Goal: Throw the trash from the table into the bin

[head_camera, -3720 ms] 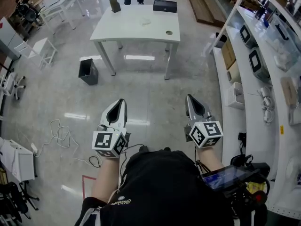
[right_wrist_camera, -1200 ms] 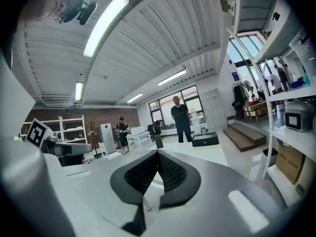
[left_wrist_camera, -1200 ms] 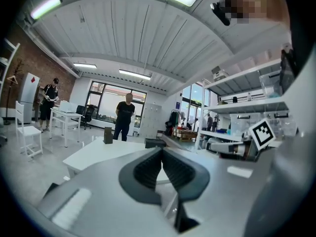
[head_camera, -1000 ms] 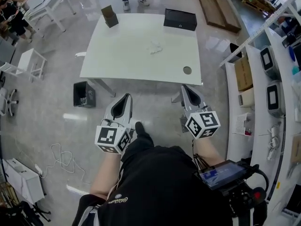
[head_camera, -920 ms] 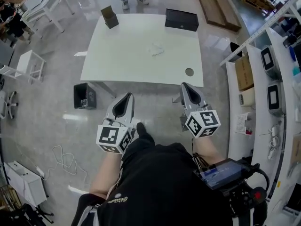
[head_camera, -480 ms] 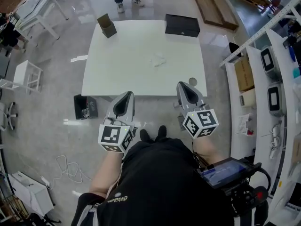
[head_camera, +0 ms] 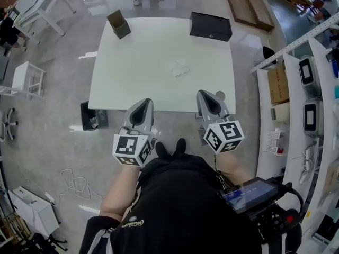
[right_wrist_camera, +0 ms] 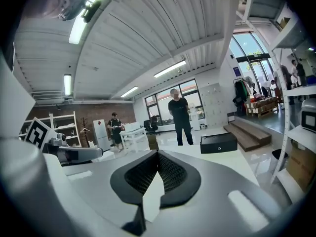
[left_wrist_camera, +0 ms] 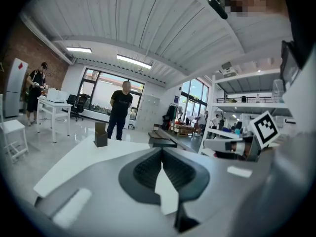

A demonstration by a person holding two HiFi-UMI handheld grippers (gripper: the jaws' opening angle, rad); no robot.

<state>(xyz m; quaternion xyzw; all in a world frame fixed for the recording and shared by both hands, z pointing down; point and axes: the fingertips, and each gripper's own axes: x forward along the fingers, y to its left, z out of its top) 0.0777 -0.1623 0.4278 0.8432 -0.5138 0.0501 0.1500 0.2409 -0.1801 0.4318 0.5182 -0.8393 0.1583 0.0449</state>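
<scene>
A crumpled white piece of trash (head_camera: pixel 181 67) lies near the middle of the white table (head_camera: pixel 132 78). The black bin (head_camera: pixel 90 116) stands on the floor by the table's near left corner. My left gripper (head_camera: pixel 142 106) and right gripper (head_camera: pixel 205 97) are held side by side at the table's near edge, both pointing at it, well short of the trash. In the left gripper view the left gripper (left_wrist_camera: pixel 161 151) has its tips together with nothing between them. The right gripper (right_wrist_camera: pixel 157 153) looks the same in its own view.
A brown box (head_camera: pixel 119 24) and a black box (head_camera: pixel 210 26) sit at the table's far corners. A person (right_wrist_camera: pixel 180 115) stands beyond the far edge. Shelving (head_camera: pixel 307 89) with devices runs along the right; a white stool (head_camera: pixel 26 75) is at the left.
Both grippers have come forward to the table's near edge, side by side. The table and the bin now lie closer. Both pairs of jaws stayed shut.
</scene>
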